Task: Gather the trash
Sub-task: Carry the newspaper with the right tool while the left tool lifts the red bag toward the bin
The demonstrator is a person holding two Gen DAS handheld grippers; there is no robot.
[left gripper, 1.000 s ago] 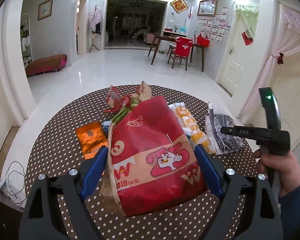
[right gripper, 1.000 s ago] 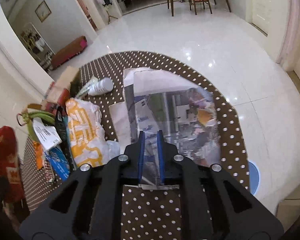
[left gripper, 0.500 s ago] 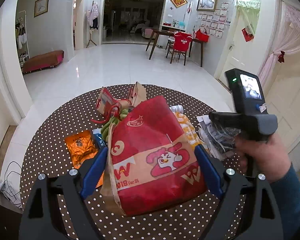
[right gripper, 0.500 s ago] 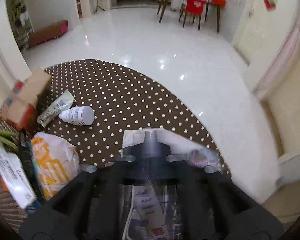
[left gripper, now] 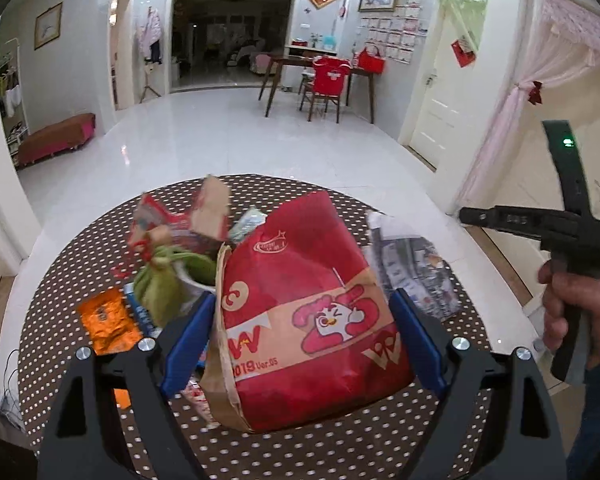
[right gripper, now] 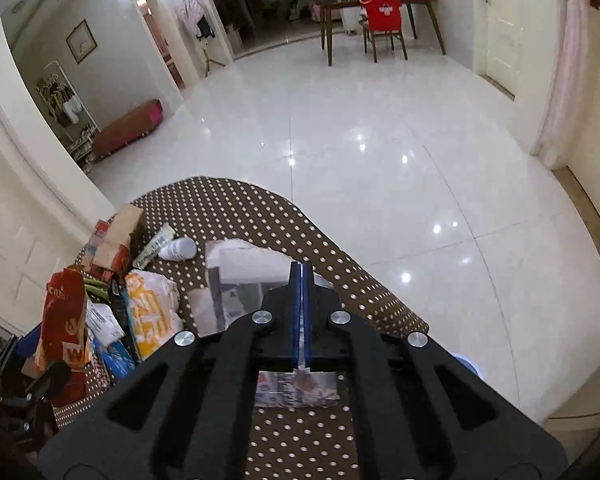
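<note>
Left gripper [left gripper: 300, 320]: fingers [left gripper: 188, 332] spread wide and clamped on both sides of the red bag [left gripper: 308, 304], which stands upright near the tabletop [left gripper: 60, 264] edge at 6 o'clock in the left view. Orange packet [left gripper: 108, 320] lies at 9 o'clock of the bag, green bundle [left gripper: 160, 280] at 10 o'clock, newspaper [left gripper: 416, 268] at 3 o'clock. Right gripper [right gripper: 302, 312]: fingers pressed together, pinching a thin edge of the newspaper [right gripper: 236, 276], which hangs below them. A white bottle [right gripper: 178, 249] lies at 10 o'clock of the newspaper in the right view, a yellow-and-white bag [right gripper: 156, 312] at 9 o'clock.
</note>
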